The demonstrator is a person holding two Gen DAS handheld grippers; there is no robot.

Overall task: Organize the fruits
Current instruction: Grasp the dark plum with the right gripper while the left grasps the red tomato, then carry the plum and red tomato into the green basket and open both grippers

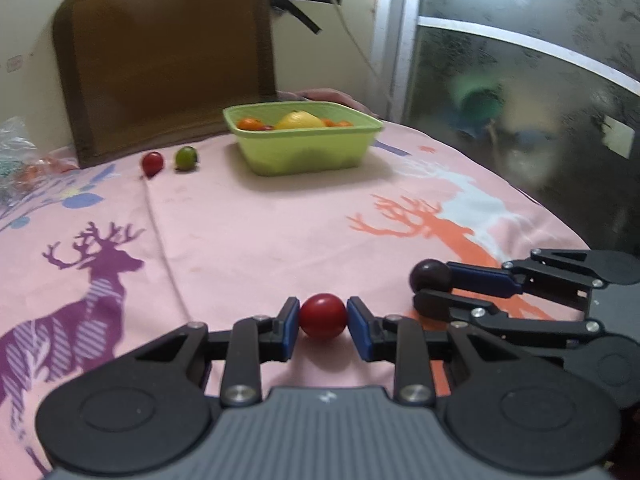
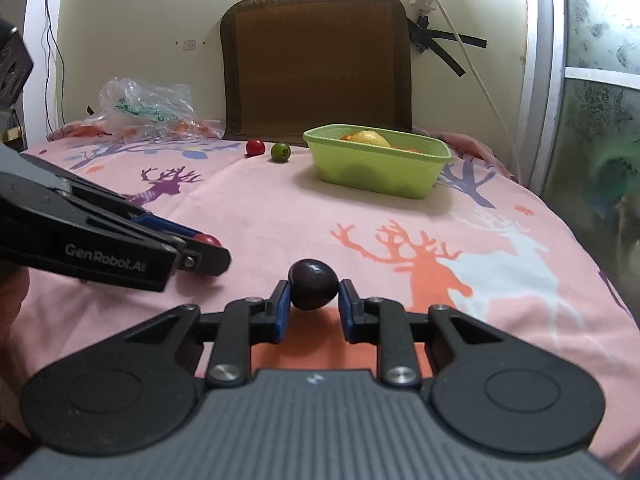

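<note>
Red and round, a small fruit sits between the two blue pads of the left gripper, and both pads touch its sides, so this gripper is closed on it. A soft shadow lies on the cloth under it; I cannot tell if the fruit touches the cloth or is lifted a little. In the right wrist view only a small red part of this fruit shows behind the black fingers of the left gripper.

A dark purple fruit is between the pads of the right gripper. The left pad touches it; at the right pad I see a thin gap in this view. In the left wrist view the same dark fruit is at the tip of the right gripper, pressed between the upper blue finger and the lower black one, so this gripper holds it.

Both grippers are near the front edge of the pink cloth with deer pattern, the right one just beside the left.

Far on the cloth stands a light green basket. Inside it are a yellow fruit and some orange pieces. Left of the basket, apart from it, a small green fruit and another red fruit lie near each other on the cloth.

Behind them a brown cushion leans on the wall. At the far left is a crumpled clear plastic bag.
</note>
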